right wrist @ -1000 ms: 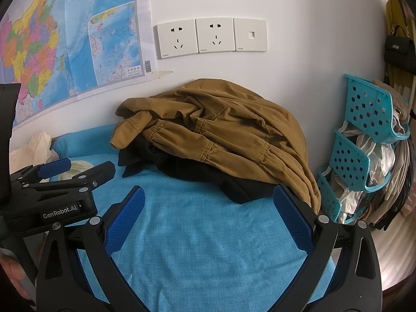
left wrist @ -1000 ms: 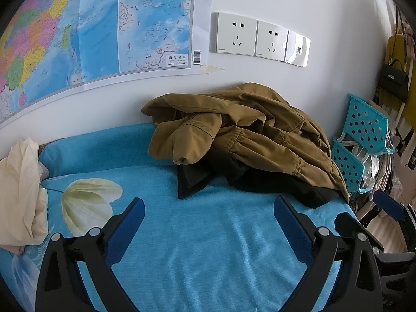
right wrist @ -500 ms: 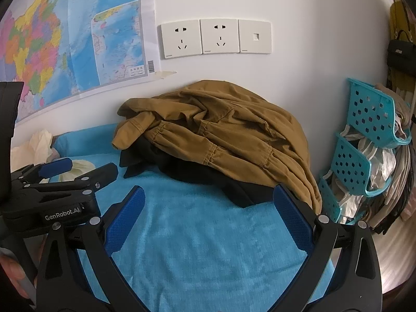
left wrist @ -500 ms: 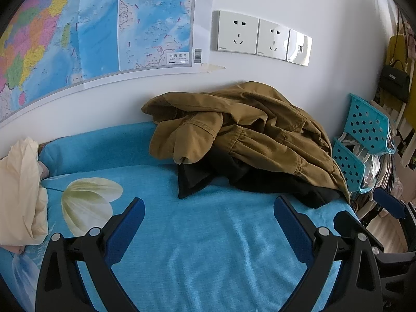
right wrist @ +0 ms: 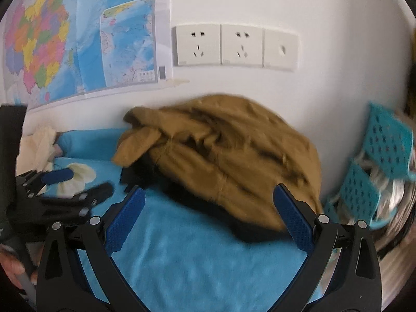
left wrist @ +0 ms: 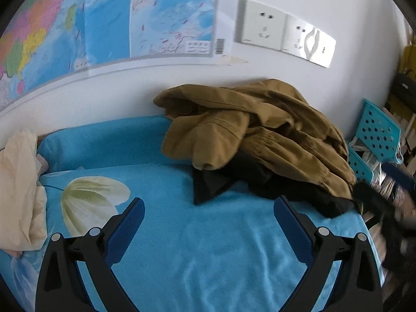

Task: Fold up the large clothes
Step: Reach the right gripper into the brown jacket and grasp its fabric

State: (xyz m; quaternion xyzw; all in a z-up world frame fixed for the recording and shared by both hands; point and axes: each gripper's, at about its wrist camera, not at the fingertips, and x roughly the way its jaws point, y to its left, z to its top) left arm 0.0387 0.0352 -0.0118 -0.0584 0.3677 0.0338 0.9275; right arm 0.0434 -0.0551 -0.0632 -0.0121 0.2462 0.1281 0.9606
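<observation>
A crumpled brown jacket [left wrist: 260, 132] lies in a heap on top of a black garment [left wrist: 215, 182] at the back of the blue bed [left wrist: 208, 247], against the wall. It also shows in the right wrist view [right wrist: 234, 161]. My left gripper [left wrist: 209, 223] is open and empty, over the blue cover in front of the heap. My right gripper [right wrist: 209, 213] is open and empty, close to the heap's front edge. The left gripper shows at the left of the right wrist view [right wrist: 70, 189]. The right gripper shows blurred at the right edge of the left wrist view [left wrist: 384, 195].
A cream cloth [left wrist: 18, 195] lies at the bed's left end. Teal plastic baskets [right wrist: 384, 161] with bags stand to the right of the bed. A map [left wrist: 104, 23] and wall sockets [right wrist: 234, 45] are on the white wall behind.
Both grippers have moved forward toward the heap of clothes, the right one faster, with its view blurred. Both stay open and empty.
</observation>
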